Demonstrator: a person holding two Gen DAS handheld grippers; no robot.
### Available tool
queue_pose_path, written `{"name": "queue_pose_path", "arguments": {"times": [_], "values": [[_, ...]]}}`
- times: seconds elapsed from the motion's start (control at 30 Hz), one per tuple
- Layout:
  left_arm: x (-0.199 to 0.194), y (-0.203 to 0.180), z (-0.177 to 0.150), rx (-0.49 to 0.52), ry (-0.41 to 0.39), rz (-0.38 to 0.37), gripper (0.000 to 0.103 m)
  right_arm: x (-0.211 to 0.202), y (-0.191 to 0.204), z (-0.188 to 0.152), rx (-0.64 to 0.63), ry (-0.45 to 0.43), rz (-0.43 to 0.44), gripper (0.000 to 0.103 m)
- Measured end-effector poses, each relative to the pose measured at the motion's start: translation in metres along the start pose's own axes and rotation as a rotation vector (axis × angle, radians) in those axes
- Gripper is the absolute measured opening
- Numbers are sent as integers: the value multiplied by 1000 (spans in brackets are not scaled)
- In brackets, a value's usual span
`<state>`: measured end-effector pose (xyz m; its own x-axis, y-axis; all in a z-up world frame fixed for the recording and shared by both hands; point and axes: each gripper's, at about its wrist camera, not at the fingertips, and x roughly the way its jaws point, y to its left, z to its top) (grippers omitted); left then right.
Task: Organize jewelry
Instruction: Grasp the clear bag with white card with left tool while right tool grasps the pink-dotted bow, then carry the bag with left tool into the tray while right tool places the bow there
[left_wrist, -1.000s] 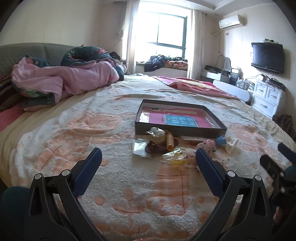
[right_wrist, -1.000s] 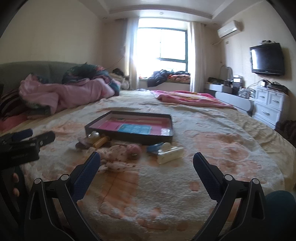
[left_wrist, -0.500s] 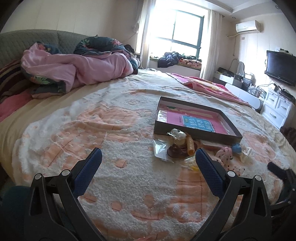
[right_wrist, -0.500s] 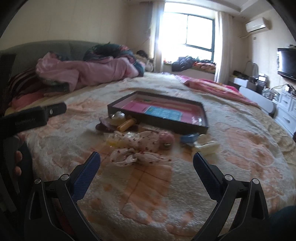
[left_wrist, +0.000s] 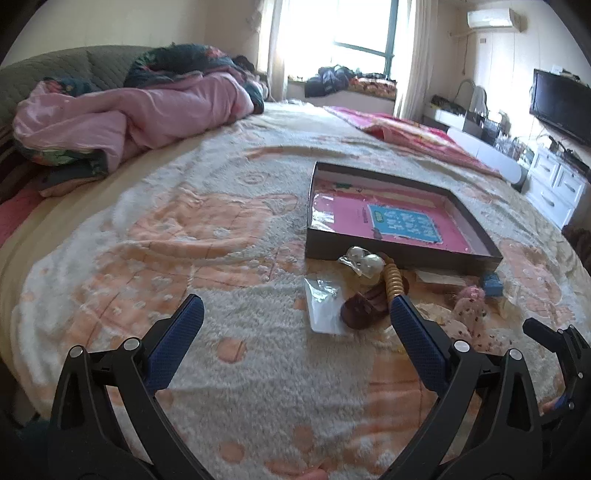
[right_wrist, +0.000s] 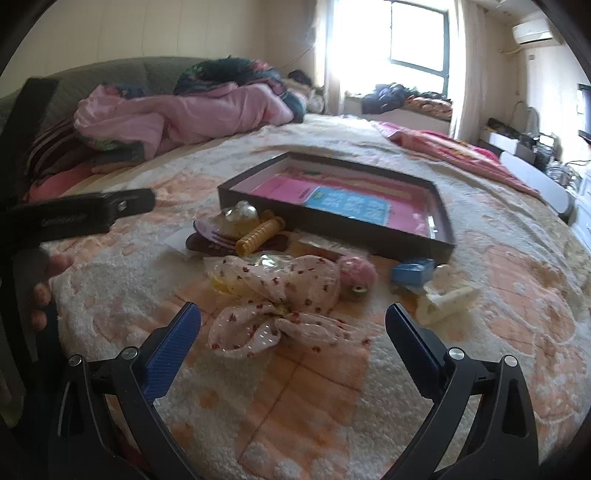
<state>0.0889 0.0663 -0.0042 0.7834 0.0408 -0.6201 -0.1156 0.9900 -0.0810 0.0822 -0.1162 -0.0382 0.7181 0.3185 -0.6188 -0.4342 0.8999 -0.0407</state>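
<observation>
A shallow dark box (left_wrist: 402, 258) with a pink and blue lining lies on the bed; it also shows in the right wrist view (right_wrist: 436, 243). Hair accessories lie in front of it: a pearl piece (left_wrist: 364, 260), a gold spiral clip (left_wrist: 392, 282), a dark bow (left_wrist: 364, 304), a clear packet (left_wrist: 321, 306). In the right wrist view a spotted fabric bow (right_wrist: 280, 302), a pink pompom (right_wrist: 356, 271), a blue clip (right_wrist: 412, 273) and a cream clip (right_wrist: 445, 299) lie close. My left gripper (left_wrist: 291, 332) is open and empty, left of the pile. My right gripper (right_wrist: 293, 332) is open and empty, just short of the spotted bow.
The bed has a white and peach fleece blanket (left_wrist: 184, 240). A pink quilt (left_wrist: 129, 114) is heaped at the back left. A white dresser (left_wrist: 554, 184) and a television (left_wrist: 561, 103) stand at the right. The left gripper's body (right_wrist: 74, 218) shows at the right wrist view's left.
Both grippers have moved closer to the pile and turned left. The spotted bow now sits just ahead of my right gripper's open fingers. Nothing has been picked up.
</observation>
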Motion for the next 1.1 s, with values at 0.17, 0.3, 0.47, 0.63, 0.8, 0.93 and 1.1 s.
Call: {"name": "queue_pose_path", "arguments": {"times": [0.17, 0.3, 0.47, 0.63, 0.8, 0.93, 1.1], "values": [[29, 14, 16, -26, 76, -9, 93, 12, 6, 3, -34, 22, 28, 97], [59, 22, 24, -40, 167, -51, 92, 24, 11, 6, -43, 41, 56, 97], [78, 25, 22, -64, 239, -131, 76, 35, 17, 5, -59, 65, 71, 82], [88, 27, 14, -119, 292, -223, 56, 41, 19, -1, -62, 75, 71, 61], [92, 26, 10, -153, 315, -285, 38, 39, 12, -5, -57, 52, 52, 35], [94, 23, 9, -175, 330, -331, 25, 35, 10, -3, -53, 32, 59, 20], [90, 19, 8, -176, 323, -363, 15, 31, 12, -4, -65, 15, 65, 15]]}}
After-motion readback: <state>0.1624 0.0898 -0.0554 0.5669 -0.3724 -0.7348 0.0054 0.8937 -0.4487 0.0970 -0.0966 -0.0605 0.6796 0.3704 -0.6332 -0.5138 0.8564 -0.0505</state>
